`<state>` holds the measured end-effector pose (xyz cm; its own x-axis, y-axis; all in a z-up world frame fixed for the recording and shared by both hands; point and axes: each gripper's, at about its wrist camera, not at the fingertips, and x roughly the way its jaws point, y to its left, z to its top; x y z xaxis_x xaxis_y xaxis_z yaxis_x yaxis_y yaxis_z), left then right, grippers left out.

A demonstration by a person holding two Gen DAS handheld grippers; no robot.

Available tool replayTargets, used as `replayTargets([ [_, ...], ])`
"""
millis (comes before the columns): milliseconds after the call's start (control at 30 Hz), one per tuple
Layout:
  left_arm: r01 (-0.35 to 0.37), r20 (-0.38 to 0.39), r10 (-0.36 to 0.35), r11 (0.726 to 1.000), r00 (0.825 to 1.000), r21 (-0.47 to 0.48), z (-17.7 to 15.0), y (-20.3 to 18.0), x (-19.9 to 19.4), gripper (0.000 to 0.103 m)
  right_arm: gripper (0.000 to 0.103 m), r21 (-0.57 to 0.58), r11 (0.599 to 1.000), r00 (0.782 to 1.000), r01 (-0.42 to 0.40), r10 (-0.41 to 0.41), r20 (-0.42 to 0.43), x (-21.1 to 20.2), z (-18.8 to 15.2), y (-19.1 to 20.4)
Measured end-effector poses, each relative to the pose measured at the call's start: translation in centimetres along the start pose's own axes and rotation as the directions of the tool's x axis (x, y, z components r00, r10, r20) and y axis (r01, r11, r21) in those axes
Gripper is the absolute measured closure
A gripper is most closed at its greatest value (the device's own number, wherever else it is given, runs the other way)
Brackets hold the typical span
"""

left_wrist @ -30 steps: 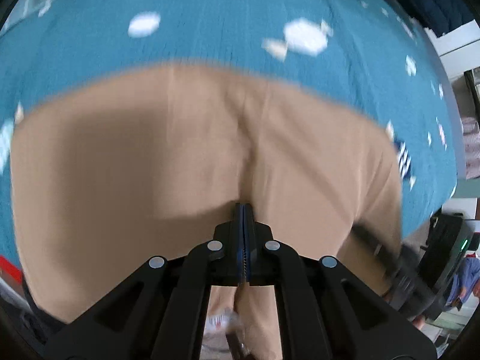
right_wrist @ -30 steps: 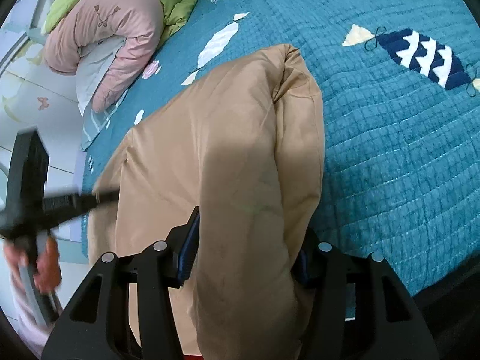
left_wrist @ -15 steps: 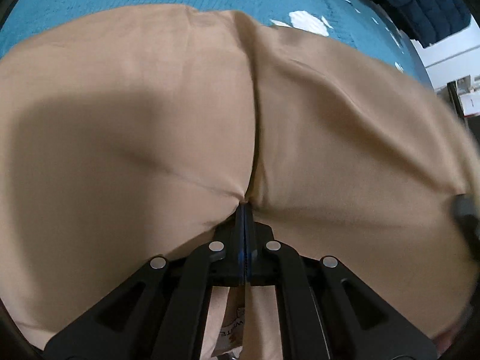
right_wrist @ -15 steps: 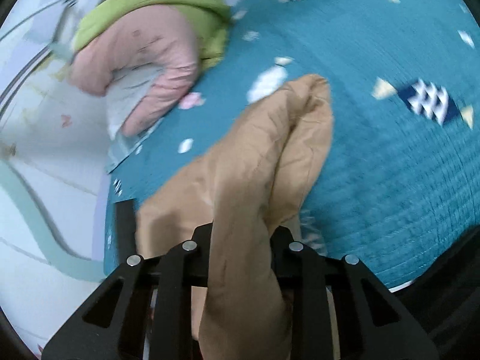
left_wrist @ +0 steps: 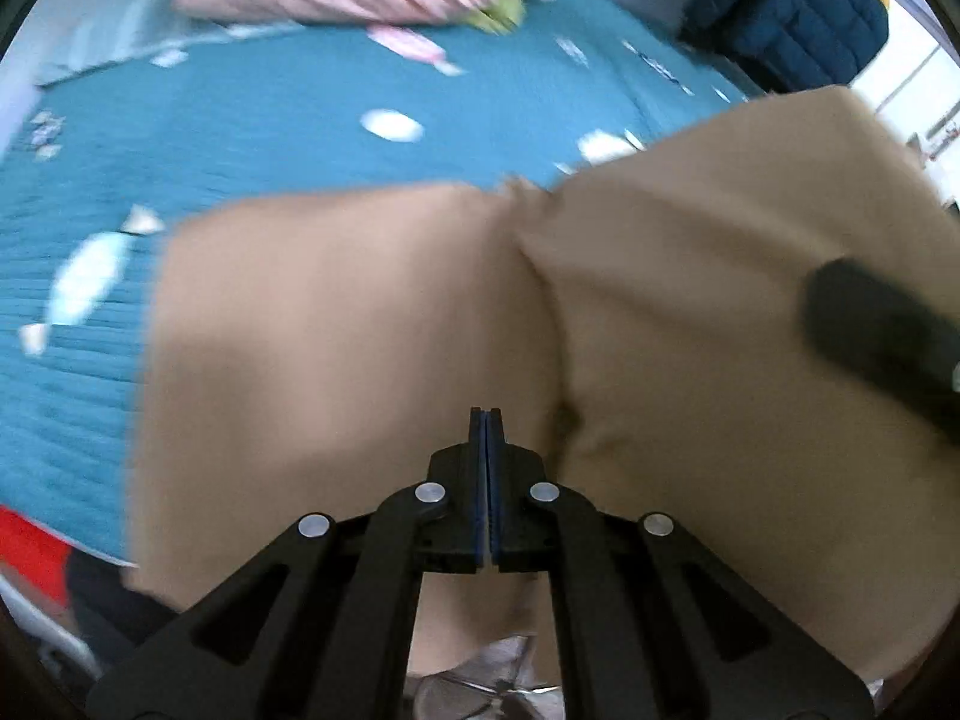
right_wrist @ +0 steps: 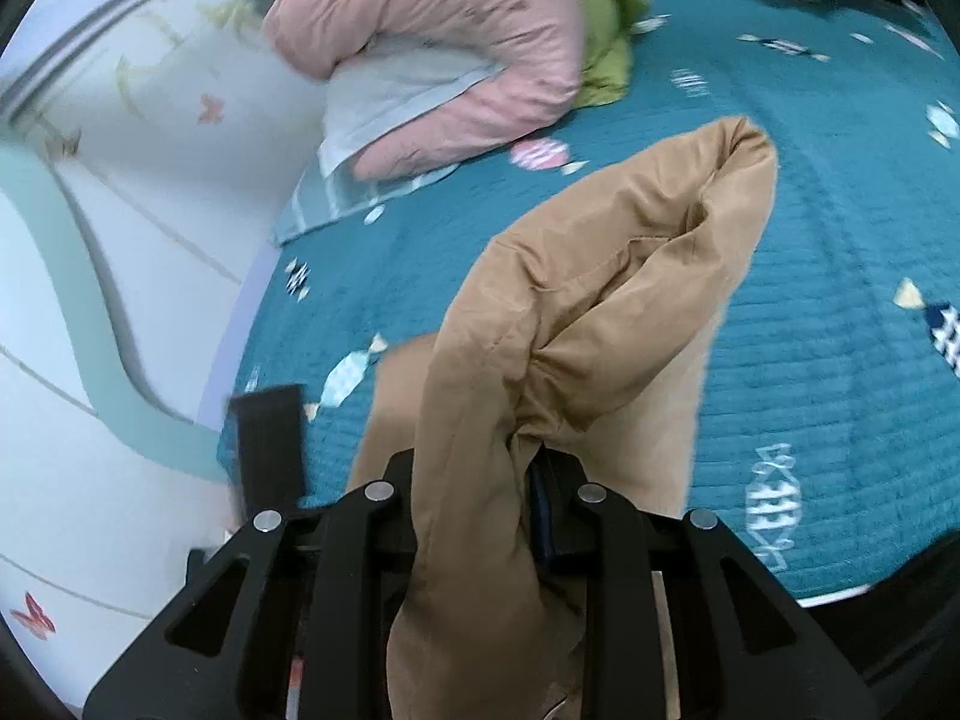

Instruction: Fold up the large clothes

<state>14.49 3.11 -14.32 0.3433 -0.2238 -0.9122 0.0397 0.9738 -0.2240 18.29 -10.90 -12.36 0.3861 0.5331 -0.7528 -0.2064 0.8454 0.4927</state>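
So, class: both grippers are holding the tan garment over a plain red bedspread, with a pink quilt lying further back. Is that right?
Not quite. The bedspread is teal with small patterns, not plain red, as the right wrist view shows. The rest holds: the left gripper and right gripper both hold the tan garment, and a pink quilt lies further back.

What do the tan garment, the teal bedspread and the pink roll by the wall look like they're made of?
Tan garment: likely a smooth, thin woven shell, perhaps lightly padded; it has a faint sheen and puffy, soft folds.
Teal bedspread: looks like quilted cotton, matte, with stitched ridges running in rows and printed candy shapes.
Pink roll: probably a padded quilt or down jacket, matte, finely crinkled; the exact fabric is unclear.
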Motion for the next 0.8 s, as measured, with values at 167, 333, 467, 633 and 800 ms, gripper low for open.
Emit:
replayTargets([
  [167, -0.055, 0.045, 0.059, 0.995, 0.997, -0.078, -1.6, 5.0, -3.6, 0.1, 0.08, -0.077, 0.997, 0.995, 0.027, -0.034, -0.089, 5.5, 0.0, 4.4],
  [333, -0.114, 0.031, 0.121, 0.976, 0.992, -0.184, -4.3, 10.1, -5.0, 0.1, 0.08, -0.161, 0.984, 0.982, 0.072, -0.099, -0.164, 11.7, -0.6, 7.9],
  [467, -0.152, 0.003, 0.158, 0.954, 0.987, -0.259, -6.2, 13.3, -5.5, 0.1, 0.069, -0.177, 0.982, 0.961, 0.06, -0.105, -0.256, 16.8, -2.2, 9.7],
  [633, -0.18, -0.001, 0.189, 0.934, 0.982, -0.309, -7.4, 15.8, -6.3, 0.099, 0.052, -0.05, 0.99, 0.901, -0.128, 0.095, -0.424, 19.8, -4.0, 10.0],
  [800, -0.169, 0.028, 0.187, 0.933, 0.982, -0.317, -7.3, 15.8, -7.7, 0.099, 0.052, 0.007, 0.98, 0.889, -0.2, 0.184, -0.418, 19.2, -3.9, 9.1],
])
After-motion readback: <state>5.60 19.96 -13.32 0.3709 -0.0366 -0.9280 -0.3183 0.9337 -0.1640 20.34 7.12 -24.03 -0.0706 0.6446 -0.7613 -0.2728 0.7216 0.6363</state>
